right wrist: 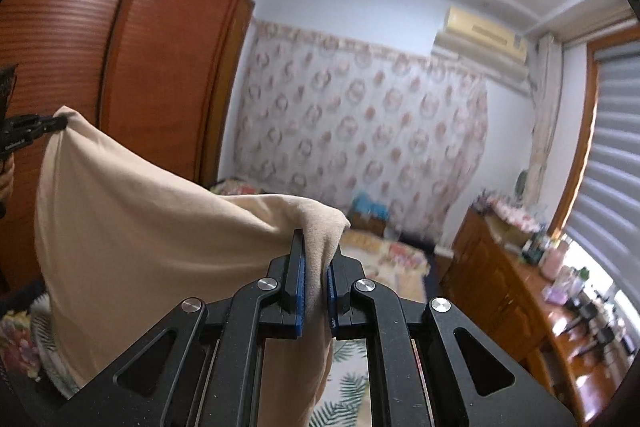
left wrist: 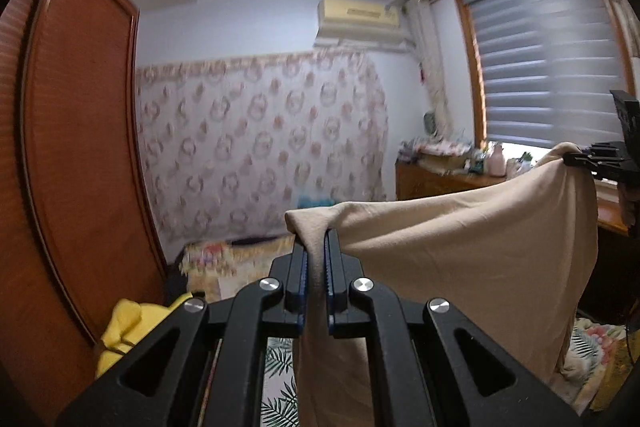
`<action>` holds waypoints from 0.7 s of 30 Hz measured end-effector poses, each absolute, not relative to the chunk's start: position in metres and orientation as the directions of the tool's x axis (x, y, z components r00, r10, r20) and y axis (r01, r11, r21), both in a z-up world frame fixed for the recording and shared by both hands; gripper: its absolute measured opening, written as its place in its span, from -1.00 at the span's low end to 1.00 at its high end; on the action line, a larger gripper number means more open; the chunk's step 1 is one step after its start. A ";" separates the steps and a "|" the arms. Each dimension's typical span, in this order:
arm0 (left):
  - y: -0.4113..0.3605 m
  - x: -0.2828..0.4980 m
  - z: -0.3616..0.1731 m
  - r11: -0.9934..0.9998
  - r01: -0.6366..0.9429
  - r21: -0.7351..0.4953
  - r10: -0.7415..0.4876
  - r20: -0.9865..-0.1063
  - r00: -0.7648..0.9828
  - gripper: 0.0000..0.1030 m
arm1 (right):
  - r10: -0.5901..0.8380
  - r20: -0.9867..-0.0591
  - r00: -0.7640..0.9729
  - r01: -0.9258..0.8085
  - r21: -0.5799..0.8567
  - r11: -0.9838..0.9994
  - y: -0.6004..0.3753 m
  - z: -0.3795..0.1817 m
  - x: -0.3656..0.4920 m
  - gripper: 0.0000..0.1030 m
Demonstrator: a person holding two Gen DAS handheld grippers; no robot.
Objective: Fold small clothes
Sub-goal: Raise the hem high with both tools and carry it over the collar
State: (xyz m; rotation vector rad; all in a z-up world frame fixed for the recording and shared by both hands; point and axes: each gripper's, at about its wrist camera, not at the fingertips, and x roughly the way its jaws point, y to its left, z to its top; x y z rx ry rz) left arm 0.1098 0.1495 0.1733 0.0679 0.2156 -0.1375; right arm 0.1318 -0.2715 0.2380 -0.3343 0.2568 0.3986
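A beige garment (left wrist: 472, 259) hangs in the air, stretched between both grippers. My left gripper (left wrist: 316, 247) is shut on one corner of it, with cloth bunched over the blue pads and trailing down between the fingers. In the right wrist view my right gripper (right wrist: 318, 259) is shut on the opposite corner of the same beige garment (right wrist: 132, 235). Each gripper shows in the other's view: the right gripper (left wrist: 576, 157) at the far right edge, the left gripper (right wrist: 56, 125) at the far left edge. The cloth sags in a curve between them.
A leaf-print sheet (left wrist: 280, 379) lies below the grippers. A yellow garment (left wrist: 124, 335) lies at lower left by the wooden wardrobe (left wrist: 80, 131). A wooden dresser (right wrist: 520, 291) with bottles runs under the window. A floral curtain (left wrist: 260, 143) covers the far wall.
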 end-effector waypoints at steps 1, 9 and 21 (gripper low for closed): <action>0.150 0.123 0.164 0.989 0.138 0.048 -0.124 -0.231 0.965 -0.93 | 0.331 -0.326 0.886 -0.419 -0.256 0.871 -0.271 0.225 0.148 -0.89; 0.137 0.212 0.107 0.990 0.129 0.061 -0.096 -0.379 0.920 -0.93 | 0.294 -0.460 0.838 -0.428 -0.220 0.877 -0.259 0.147 0.260 -0.89; 0.130 0.337 0.006 0.989 0.146 0.023 -0.102 -0.605 0.790 -0.92 | 0.240 -0.681 0.692 -0.442 -0.136 0.887 -0.259 0.026 0.414 -0.89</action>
